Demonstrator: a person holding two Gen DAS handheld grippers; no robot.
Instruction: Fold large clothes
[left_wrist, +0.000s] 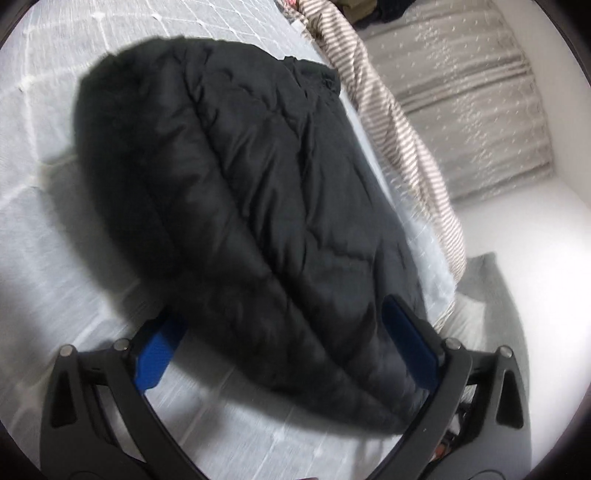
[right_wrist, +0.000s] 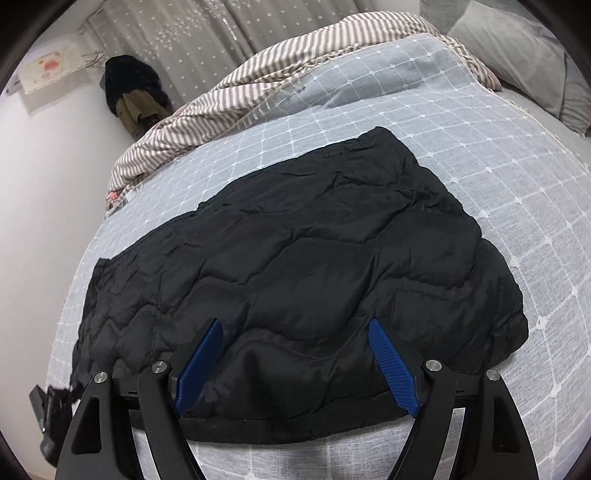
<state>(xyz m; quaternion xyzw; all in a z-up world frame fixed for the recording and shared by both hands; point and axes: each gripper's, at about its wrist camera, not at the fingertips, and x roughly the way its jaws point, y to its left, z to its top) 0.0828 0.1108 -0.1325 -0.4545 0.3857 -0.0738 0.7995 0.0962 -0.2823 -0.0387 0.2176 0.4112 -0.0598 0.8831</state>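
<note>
One black jacket (right_wrist: 295, 280), two open tools

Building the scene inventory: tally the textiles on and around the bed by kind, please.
Black quilted jacket: 1
Light blue grid bedspread: 1
Striped blanket: 1
Grey pillow: 1
Grey patterned curtain: 1
Dark clothes heap by the wall: 1, pieces in it not countable
Total: 6

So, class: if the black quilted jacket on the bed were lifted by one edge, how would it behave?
The jacket would probably flop and sag, since it lies soft and creased. Its puffy quilting suggests it is light for its bulk. The smooth, slightly shiny fabric might slip on the bedspread.
</note>
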